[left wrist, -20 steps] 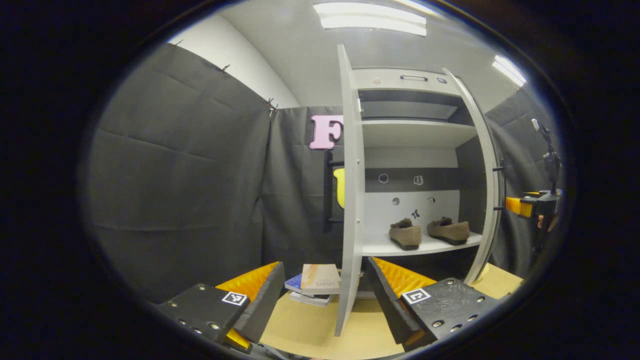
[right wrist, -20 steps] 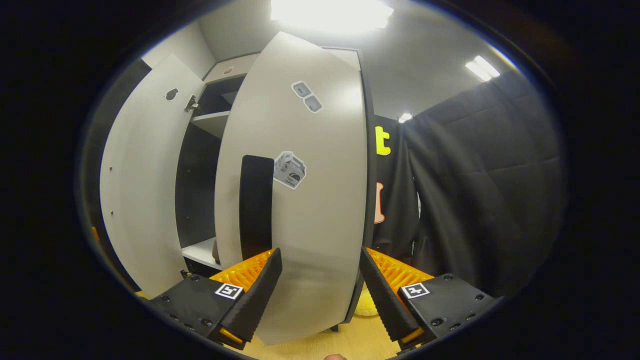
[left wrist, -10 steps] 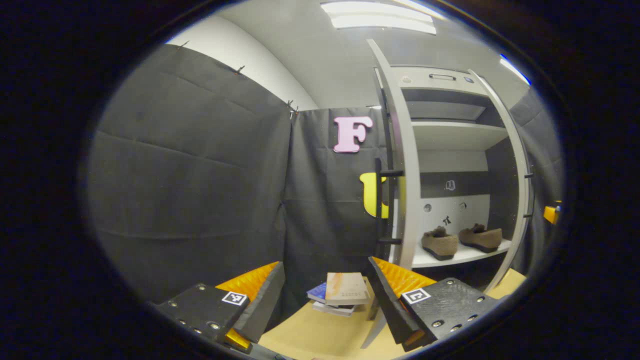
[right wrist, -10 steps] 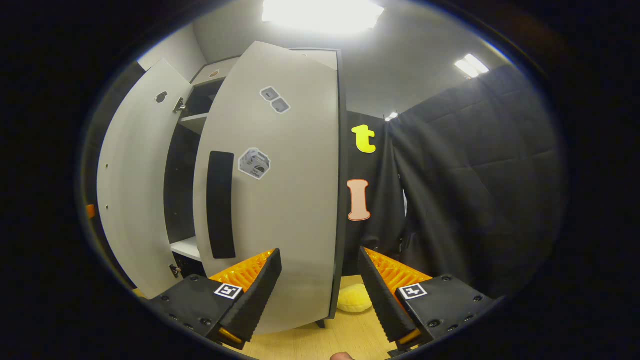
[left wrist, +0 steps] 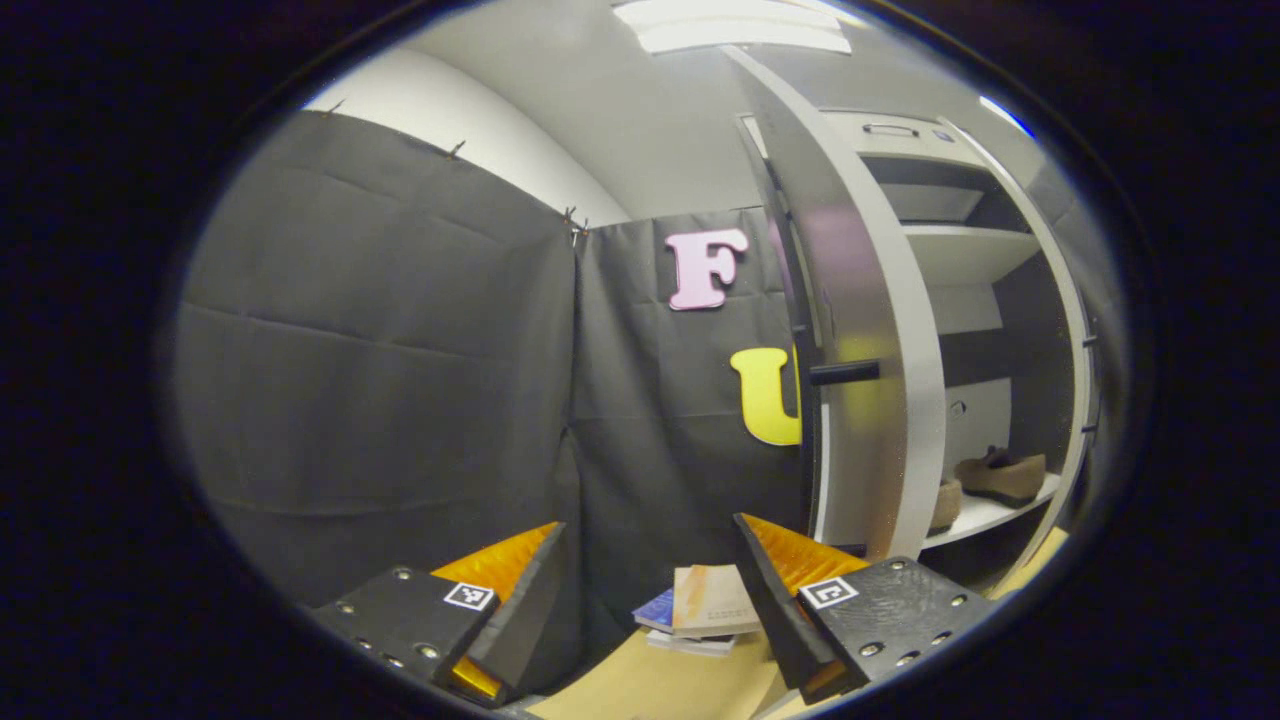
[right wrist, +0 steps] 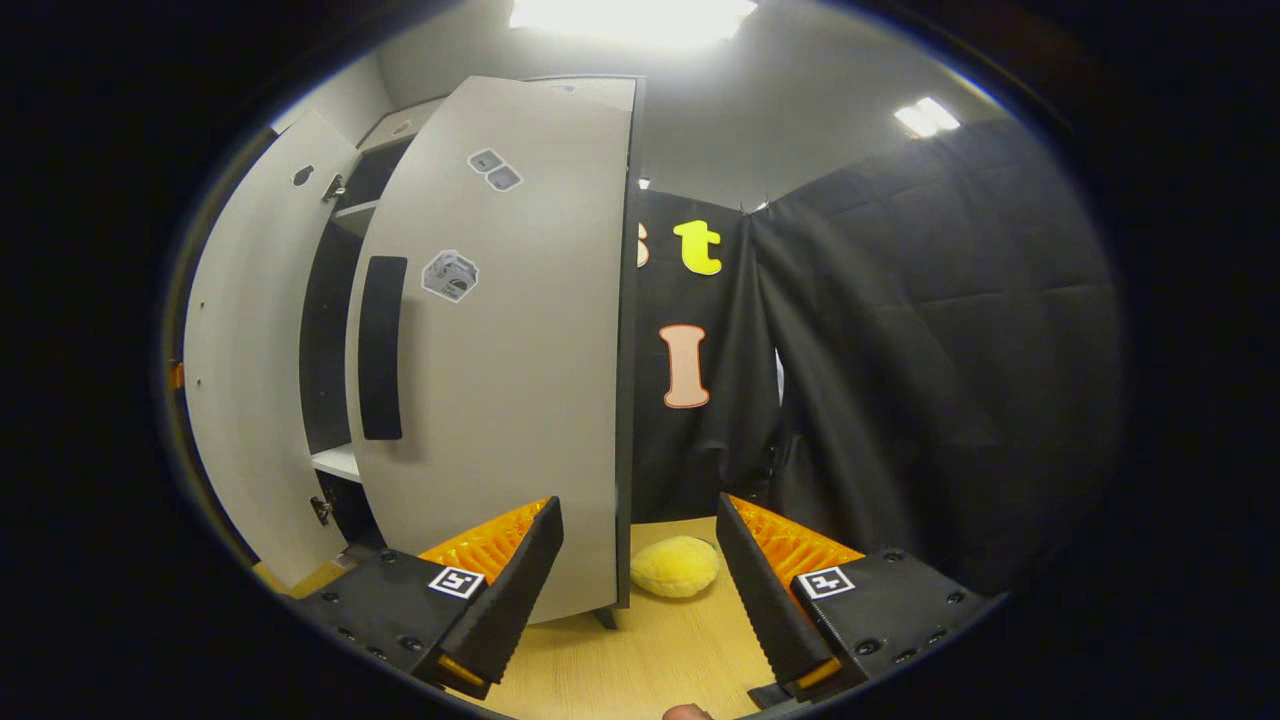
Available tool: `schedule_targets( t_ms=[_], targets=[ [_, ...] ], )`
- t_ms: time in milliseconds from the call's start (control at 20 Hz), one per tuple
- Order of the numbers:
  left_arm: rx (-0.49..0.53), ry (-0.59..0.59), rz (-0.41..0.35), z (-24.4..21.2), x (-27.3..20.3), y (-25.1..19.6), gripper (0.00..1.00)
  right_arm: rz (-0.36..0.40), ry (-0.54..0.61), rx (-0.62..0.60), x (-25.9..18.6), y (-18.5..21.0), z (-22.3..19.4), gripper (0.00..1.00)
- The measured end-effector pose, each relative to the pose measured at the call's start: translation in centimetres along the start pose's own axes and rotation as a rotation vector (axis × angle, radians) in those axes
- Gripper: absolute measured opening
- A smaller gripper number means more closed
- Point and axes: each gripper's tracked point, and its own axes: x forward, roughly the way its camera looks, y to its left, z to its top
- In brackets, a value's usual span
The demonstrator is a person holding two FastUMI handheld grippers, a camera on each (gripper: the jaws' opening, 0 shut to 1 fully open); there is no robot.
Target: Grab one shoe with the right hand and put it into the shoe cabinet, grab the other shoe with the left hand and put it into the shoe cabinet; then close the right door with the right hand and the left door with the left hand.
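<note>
The left gripper has its fingers spread apart with nothing between them. Ahead and to its right stands the left door, partly swung, with the shoe cabinet beyond it; 2 shoes sit on a shelf inside. A stack of books lies just ahead between its fingers. The right gripper is likewise spread and empty, the right door ahead to its left, a yellow cushion beyond its fingertips.
</note>
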Motion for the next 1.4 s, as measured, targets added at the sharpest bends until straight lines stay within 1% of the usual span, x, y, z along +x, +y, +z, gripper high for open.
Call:
schedule_targets(
  t_ms=[50, 250, 300, 450, 550, 600, 650, 1000, 1100, 1250, 1400],
  targets=[
    [-0.011, -0.001, -0.003, 0.0, -0.1, -0.3, 1.0, -0.004, 0.001, 0.001, 0.0, -0.2, -0.1, 0.98],
    [-0.032, 0.006, -0.036, 0.7, -0.4, -0.5, 0.87, -0.008, 0.017, 0.013, -0.4, -0.3, -1.0, 0.98],
    [-0.034, 0.004, -0.05, 0.9, -0.5, -0.8, 0.94, -0.007, 0.019, 0.014, -0.5, -0.2, -1.1, 0.98],
    [-0.046, -0.007, -0.104, 1.7, -1.2, -1.9, 0.87, 0.002, 0.018, 0.02, -1.0, 0.3, -1.1, 0.98],
    [-0.055, -0.02, -0.144, 1.5, -1.8, -4.5, 0.94, 0.004, 0.013, 0.013, -1.2, 0.6, -0.9, 0.98],
    [-0.062, -0.023, -0.166, 1.3, -2.1, -6.1, 1.0, 0.002, 0.014, 0.008, -1.3, 0.6, -0.9, 0.97],
    [-0.072, -0.025, -0.187, 1.4, -2.2, -7.3, 1.0, 0.002, 0.015, 0.005, -1.5, 0.6, -0.8, 0.98],
    [-0.139, -0.027, -0.329, 1.9, -2.7, -14.1, 0.9, -0.008, 0.02, 0.007, -2.0, 0.3, -0.2, 0.97],
    [-0.144, -0.032, -0.356, 1.9, -2.8, -16.1, 0.87, -0.008, 0.021, 0.003, -2.0, 0.4, -0.3, 0.98],
    [-0.159, -0.03, -0.393, 2.2, -2.5, -19.6, 0.87, 0.006, 0.03, 0.006, -1.8, 0.6, -0.6, 0.98],
    [-0.16, -0.03, -0.396, 2.2, -1.9, -21.6, 0.87, 0.04, 0.033, 0.004, -1.7, 1.5, -0.8, 0.98]
  ],
)
